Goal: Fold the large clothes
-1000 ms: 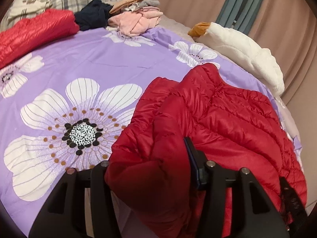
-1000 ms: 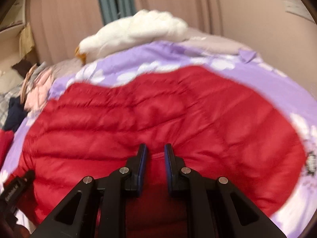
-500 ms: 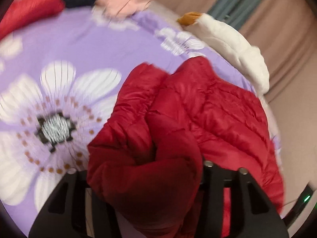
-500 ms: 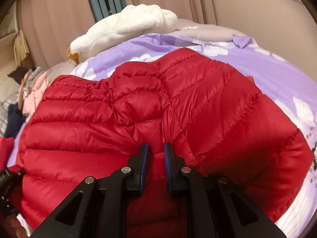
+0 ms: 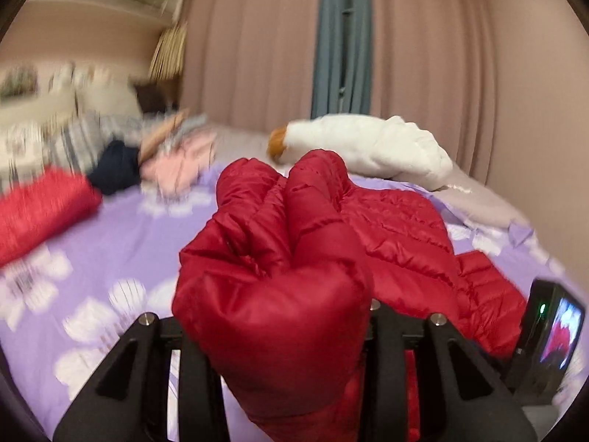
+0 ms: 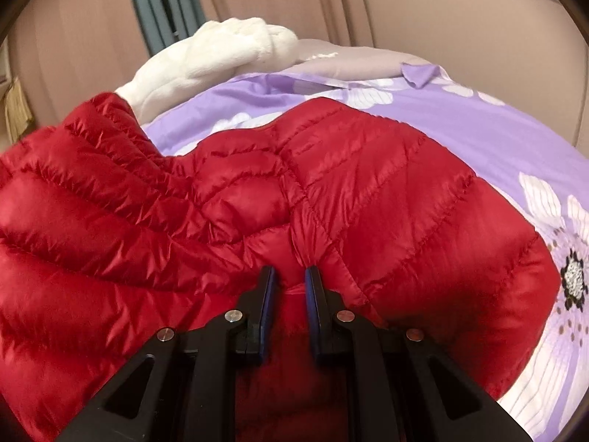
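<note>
A red quilted down jacket is spread across the purple floral bedsheet of a bed. A gathered fold of it is pinched between the narrowly parted fingers of the right hand-held gripper at the near edge. In the left wrist view a bunched mass of the same jacket is seen bulging up between the arms of the left hand-held gripper; its fingertips are hidden by the fabric, so whether it is closed cannot be told. A white fleece garment lies at the far edge, before pink curtains. A second red jacket and a blurred heap of clothes lie far left.
</note>
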Motion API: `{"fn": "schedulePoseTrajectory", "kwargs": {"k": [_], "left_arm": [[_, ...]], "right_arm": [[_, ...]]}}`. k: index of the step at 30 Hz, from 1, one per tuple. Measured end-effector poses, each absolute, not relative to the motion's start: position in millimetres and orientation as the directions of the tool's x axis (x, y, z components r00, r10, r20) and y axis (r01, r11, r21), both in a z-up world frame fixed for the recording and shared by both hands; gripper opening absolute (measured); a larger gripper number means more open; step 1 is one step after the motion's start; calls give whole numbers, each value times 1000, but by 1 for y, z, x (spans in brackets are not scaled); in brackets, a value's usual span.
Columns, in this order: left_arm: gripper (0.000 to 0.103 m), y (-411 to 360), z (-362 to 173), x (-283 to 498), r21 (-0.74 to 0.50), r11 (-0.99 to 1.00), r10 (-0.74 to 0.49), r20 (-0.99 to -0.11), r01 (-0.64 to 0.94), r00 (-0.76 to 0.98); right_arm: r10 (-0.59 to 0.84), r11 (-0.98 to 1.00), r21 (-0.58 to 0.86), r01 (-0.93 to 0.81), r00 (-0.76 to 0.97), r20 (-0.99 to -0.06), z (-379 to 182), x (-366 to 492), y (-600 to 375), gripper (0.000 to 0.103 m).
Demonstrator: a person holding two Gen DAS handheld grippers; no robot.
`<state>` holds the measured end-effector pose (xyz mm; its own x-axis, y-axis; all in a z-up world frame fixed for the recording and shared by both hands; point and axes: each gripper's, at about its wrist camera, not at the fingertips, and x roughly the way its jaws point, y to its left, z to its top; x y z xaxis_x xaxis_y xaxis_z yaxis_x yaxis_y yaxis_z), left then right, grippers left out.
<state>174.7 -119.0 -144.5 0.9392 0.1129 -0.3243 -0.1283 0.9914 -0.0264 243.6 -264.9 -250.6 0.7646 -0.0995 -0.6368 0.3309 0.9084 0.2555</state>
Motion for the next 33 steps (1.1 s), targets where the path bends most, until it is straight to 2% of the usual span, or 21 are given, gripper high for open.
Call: {"fn": "schedulePoseTrajectory", "kwargs": {"k": [3,8,10,13,16,20,23,26,27,29,33], "left_arm": [[36,-139,-143,176,73,985,171,-310,-156,935],[37,-143,-134,182,13,993,119,-343,-121,932],[39,-150,-134,185,41,991,132,-348,-126,928],[39,-161,-140,194,94,985,170,-377,-145,911],[39,-166,-142,193,92,987,155,-395,-129,906],[40,-174,-138,186,91,991,123,-382,-95,916],[47,-165,-142,186,83,992,124,-397,-99,909],[49,-131,-152,192,-19,985,145,-467,-173,872],[47,-108,-158,197,-103,971,130,-522,-214,843],[45,-62,-177,208,-280,916,53,-625,-287,779],[48,-6,-216,212,-438,834,-72,-690,-336,720]], "right_arm": [[-54,890,321,323,775,-630,-253,241,-272,14],[-3,895,341,288,767,-641,-256,246,-277,14],[10,891,358,280,776,-631,-257,244,-278,14],[80,855,447,264,783,-616,-257,242,-290,14],[161,800,545,253,784,-600,-256,239,-307,14],[131,813,519,266,784,-607,-241,229,-315,14],[103,830,500,248,812,-575,-229,216,-318,16],[120,827,514,229,821,-559,-228,212,-326,18],[130,826,521,217,825,-550,-228,212,-327,18],[130,833,512,208,827,-547,-227,213,-324,18],[205,836,536,117,839,-503,-221,213,-305,18]]}}
